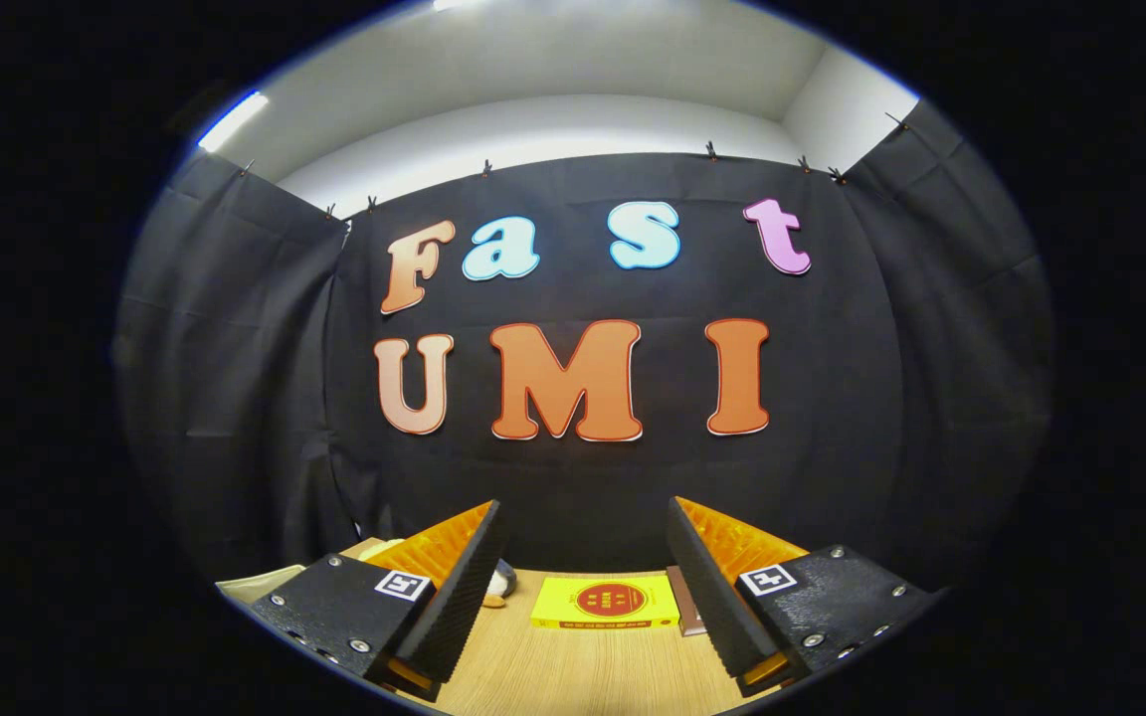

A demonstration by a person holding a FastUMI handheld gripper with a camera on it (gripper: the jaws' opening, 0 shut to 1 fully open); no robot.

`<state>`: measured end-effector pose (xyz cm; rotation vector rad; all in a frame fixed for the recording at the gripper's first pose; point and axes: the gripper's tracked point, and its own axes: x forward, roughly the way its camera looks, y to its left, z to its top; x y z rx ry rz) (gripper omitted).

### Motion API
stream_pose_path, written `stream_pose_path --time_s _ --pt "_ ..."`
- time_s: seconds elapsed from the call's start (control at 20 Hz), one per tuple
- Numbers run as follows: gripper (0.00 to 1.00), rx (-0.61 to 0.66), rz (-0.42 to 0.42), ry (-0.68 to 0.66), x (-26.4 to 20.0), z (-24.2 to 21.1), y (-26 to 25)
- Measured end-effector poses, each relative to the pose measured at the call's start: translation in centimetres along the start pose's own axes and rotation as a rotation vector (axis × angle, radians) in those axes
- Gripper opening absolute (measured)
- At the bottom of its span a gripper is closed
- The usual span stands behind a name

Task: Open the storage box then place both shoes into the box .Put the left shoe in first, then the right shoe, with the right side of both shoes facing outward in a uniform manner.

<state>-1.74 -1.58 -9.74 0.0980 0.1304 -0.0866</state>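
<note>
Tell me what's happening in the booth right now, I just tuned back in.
The gripper is held up with its jaws open, holding nothing, aimed at the booth's back wall. Beyond it, a flat yellow box lies closed on the wooden table. A small part of something pale, perhaps a shoe, peeks past one finger. No shoe has been picked up yet.

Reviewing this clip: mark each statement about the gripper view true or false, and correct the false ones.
1. The gripper is open with nothing between its fingers. True.
2. A yellow box lies flat on the wooden table, beyond the fingertips. True.
3. The yellow box is clamped between both fingers. False: it lies ahead of them on the table, untouched.
4. The yellow box bears a round red mark on its top. True.
5. A shoe is held in the gripper. False: the fingers hold nothing; just a small, unclear object peeks out beside one finger.
</note>
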Motion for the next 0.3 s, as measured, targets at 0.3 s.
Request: stream_pose_path --time_s 0.3 --pt "0.97 0.003 0.0 0.004 0.12 -0.16 0.04"
